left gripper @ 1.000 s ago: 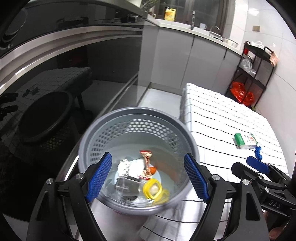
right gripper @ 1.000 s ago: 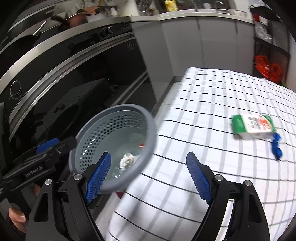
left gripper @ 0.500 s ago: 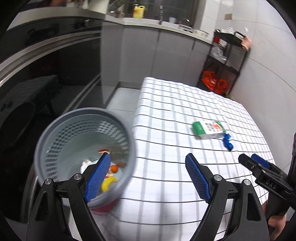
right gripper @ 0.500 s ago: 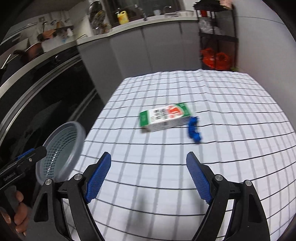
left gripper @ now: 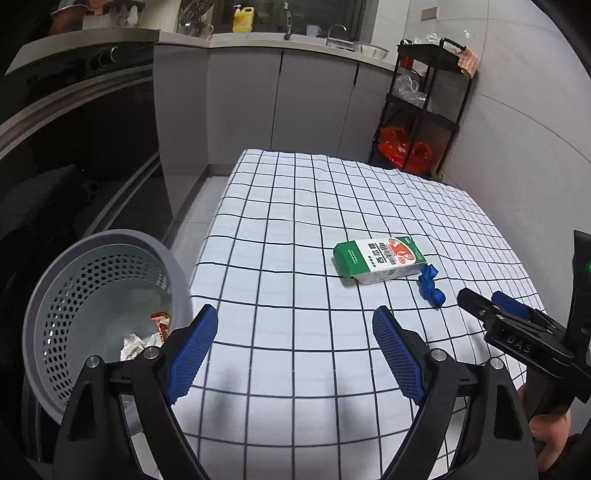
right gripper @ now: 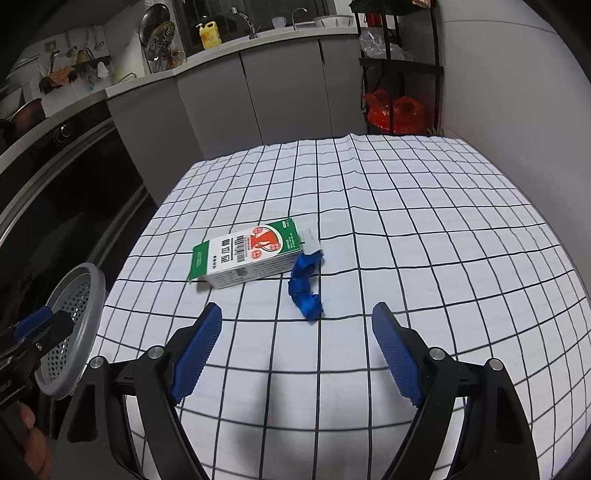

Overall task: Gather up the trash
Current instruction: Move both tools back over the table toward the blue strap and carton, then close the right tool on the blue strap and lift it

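A green and white carton [left gripper: 380, 261] [right gripper: 248, 257] lies on its side on the checked tablecloth [left gripper: 295, 229] [right gripper: 424, 229]. A crumpled blue wrapper [left gripper: 429, 286] [right gripper: 306, 286] lies touching its right end. A grey perforated bin [left gripper: 74, 280] [right gripper: 79, 295] stands off the table's left edge with wrappers inside. My left gripper [left gripper: 295, 354] is open and empty over the table's near edge, beside the bin. My right gripper [right gripper: 297, 350] is open and empty, just short of the blue wrapper; it also shows in the left wrist view [left gripper: 491, 306].
A dark oven front [left gripper: 74, 129] runs along the left. Grey cabinets [left gripper: 303, 107] and a counter with a yellow bottle [left gripper: 243, 20] stand behind the table. A black rack [left gripper: 424, 107] with red bags stands at the back right by the wall.
Both grippers have swung right, away from the bin and over the table. The carton and blue wrapper now sit ahead of the right gripper. Both stayed open.
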`<state>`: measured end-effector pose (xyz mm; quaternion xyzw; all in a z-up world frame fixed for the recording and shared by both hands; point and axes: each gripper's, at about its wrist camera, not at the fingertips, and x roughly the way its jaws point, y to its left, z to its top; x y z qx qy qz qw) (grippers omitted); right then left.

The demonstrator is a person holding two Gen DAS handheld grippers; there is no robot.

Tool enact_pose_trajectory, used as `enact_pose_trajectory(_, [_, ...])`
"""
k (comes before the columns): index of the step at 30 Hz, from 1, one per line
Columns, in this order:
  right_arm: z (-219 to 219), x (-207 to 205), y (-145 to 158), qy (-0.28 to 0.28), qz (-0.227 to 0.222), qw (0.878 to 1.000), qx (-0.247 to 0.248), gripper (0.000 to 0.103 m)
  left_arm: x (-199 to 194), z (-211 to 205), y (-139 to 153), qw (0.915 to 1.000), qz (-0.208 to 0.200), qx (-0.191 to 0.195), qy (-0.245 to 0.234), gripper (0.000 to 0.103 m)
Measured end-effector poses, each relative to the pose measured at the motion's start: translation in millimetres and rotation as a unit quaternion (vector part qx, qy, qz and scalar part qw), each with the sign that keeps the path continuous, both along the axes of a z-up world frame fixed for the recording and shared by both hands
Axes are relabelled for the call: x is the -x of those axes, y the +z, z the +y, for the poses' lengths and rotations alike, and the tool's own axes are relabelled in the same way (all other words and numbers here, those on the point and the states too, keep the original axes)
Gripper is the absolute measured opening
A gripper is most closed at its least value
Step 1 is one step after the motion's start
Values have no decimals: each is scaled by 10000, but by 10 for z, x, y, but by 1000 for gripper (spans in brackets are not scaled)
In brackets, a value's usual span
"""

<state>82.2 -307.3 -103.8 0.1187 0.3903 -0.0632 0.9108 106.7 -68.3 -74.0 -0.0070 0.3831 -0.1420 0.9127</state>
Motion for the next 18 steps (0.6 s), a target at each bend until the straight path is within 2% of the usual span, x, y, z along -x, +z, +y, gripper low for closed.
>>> enact_pose_trajectory(7, [-97, -290, -224, -32, 258, 9997, 3, 80, -183, -184, -182, 9999, 50, -117, -55, 84])
enact_pose_trajectory(15, [-164, -473, -368, -125, 431, 9989, 148, 80, -250, -203, -390, 9993, 310, -161, -91, 84])
enact_pose_trajectory(18, [-156, -536, -427, -134, 541, 9982, 241, 79, -253, -193, -393, 9994, 288, -188, -82, 84])
